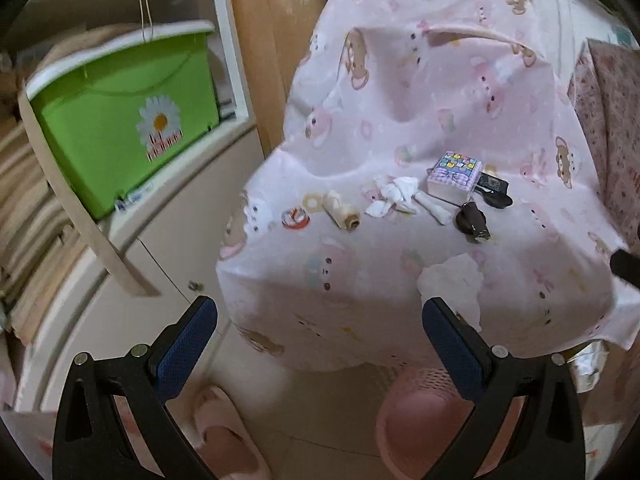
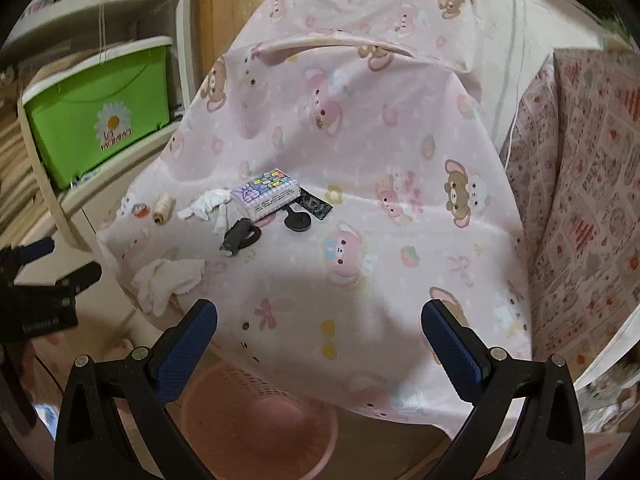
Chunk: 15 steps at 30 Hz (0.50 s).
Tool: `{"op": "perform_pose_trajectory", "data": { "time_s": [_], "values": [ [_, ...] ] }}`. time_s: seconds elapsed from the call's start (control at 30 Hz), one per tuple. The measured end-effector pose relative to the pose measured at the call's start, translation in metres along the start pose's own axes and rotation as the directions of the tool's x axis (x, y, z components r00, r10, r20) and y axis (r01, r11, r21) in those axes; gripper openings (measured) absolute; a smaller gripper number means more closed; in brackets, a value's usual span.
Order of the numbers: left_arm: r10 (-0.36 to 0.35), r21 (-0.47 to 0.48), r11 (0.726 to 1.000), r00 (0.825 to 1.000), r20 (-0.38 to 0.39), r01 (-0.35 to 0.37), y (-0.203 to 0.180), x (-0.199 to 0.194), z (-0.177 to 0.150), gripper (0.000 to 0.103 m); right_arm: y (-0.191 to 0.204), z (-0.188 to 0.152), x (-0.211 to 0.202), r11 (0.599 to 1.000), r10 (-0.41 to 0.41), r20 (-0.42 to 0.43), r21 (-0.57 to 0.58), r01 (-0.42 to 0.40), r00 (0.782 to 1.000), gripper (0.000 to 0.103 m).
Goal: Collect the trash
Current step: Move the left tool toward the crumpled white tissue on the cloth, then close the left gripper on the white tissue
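A pink cartoon-print cloth (image 1: 400, 120) (image 2: 360, 140) covers a raised surface. On it lie a crumpled white tissue (image 1: 394, 196) (image 2: 206, 202), a larger white wad (image 1: 452, 280) (image 2: 168, 280) at the near edge, a small tissue pack (image 1: 454, 178) (image 2: 266, 194), a black wrapper (image 1: 494, 186) (image 2: 314, 202), a dark clip (image 1: 472, 222) (image 2: 238, 238), a thread spool (image 1: 342, 214) (image 2: 162, 208) and a red-white cap (image 1: 295, 218) (image 2: 140, 211). A pink mesh basket (image 1: 420, 416) (image 2: 256, 420) stands on the floor below. My left gripper (image 1: 320, 344) is open with nothing in it, near the cloth's front left edge. My right gripper (image 2: 319, 344) is open over the cloth's front.
A green storage box (image 1: 120, 120) (image 2: 96, 116) with a daisy sticker sits on a white shelf at the left. Pink slippers (image 1: 224, 428) lie on the floor. A patterned quilt (image 2: 588, 200) hangs at the right. A wooden door (image 1: 276, 40) is behind.
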<state>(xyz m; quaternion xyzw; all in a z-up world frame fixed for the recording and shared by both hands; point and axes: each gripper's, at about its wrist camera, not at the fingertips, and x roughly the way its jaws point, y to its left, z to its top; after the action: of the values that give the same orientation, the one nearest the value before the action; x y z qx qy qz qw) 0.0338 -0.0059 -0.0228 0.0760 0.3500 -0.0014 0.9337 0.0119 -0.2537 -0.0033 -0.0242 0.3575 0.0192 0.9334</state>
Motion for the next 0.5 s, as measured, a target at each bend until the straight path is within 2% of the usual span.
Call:
{"op": "perform_pose_trajectory", "data": {
  "time_s": [0.2,0.3,0.5],
  "values": [
    [0.079,0.097,0.992,0.994,0.070,-0.086,-0.013,-0.012,-0.010,0.102,-0.022,-0.006,0.009,0.994,0.001,-0.050,0.106,0.004,0.999,0.103],
    [0.054,0.078,0.995,0.996,0.066,-0.059,-0.015,-0.012,-0.006,0.102,-0.033,-0.005,0.009,0.986,0.004,-0.041,0.165,0.003,0.999,0.103],
    [0.014,0.057,0.998,0.998,0.060,-0.017,-0.018,-0.011,0.000,0.102,-0.037,0.002,0.006,0.984,-0.045,-0.020,0.169,0.048,0.999,0.103]
  ]
}}
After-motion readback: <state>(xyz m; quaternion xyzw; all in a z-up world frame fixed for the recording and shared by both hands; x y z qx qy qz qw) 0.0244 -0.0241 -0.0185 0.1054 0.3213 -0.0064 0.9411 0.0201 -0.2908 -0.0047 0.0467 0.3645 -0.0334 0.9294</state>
